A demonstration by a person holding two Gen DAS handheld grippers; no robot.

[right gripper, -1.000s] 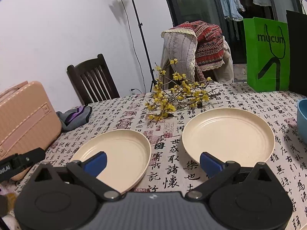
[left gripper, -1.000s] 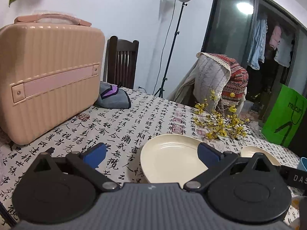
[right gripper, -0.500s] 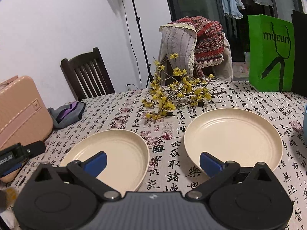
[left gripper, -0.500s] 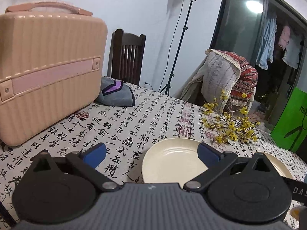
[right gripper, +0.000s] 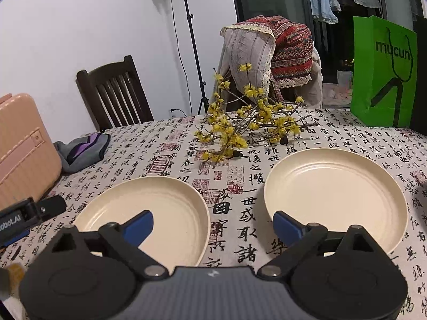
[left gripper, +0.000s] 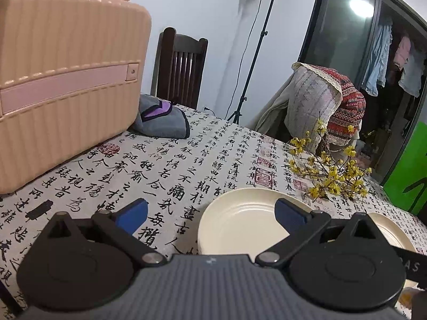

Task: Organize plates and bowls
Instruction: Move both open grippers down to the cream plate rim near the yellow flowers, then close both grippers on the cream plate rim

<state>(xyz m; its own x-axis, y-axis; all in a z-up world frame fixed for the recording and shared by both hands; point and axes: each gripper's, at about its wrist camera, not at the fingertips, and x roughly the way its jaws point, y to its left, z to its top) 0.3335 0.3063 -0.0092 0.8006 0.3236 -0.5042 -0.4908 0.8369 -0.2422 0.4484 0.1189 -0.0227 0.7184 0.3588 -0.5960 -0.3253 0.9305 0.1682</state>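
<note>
The right gripper (right gripper: 213, 225) has its blue-padded jaws set wide with nothing between them, though they have just been closing a little; it hangs low over the near edge of the table, over the strip of calligraphy-printed tablecloth (right gripper: 240, 213) between two dishes. The left gripper (left gripper: 210, 213) is likewise spread wide and empty, its right pad over the rim of the left dish.

Just beyond the right claw lie two round, cream-coloured shallow plates: the left plate (right gripper: 160, 208) and the right plate (right gripper: 336, 186), flat on the cloth, side by side and apart. Farther off lies a spray of yellow-flowered twigs (right gripper: 240, 130); at far left stands a pink ribbed hard-shell case (left gripper: 66, 80) with a grey and purple cloth pouch (left gripper: 162, 122) beside it, and at far right a green paper bag (right gripper: 384, 72).

The plates look stiff, light and smooth, probably plastic or a fibre composite rather than china, so slipping seems a greater worry than breaking. The raised rim is the only hold: one pad under the lip at the near edge, one on the inner slope, pinched firmly before lifting one plate onto the other.
</note>
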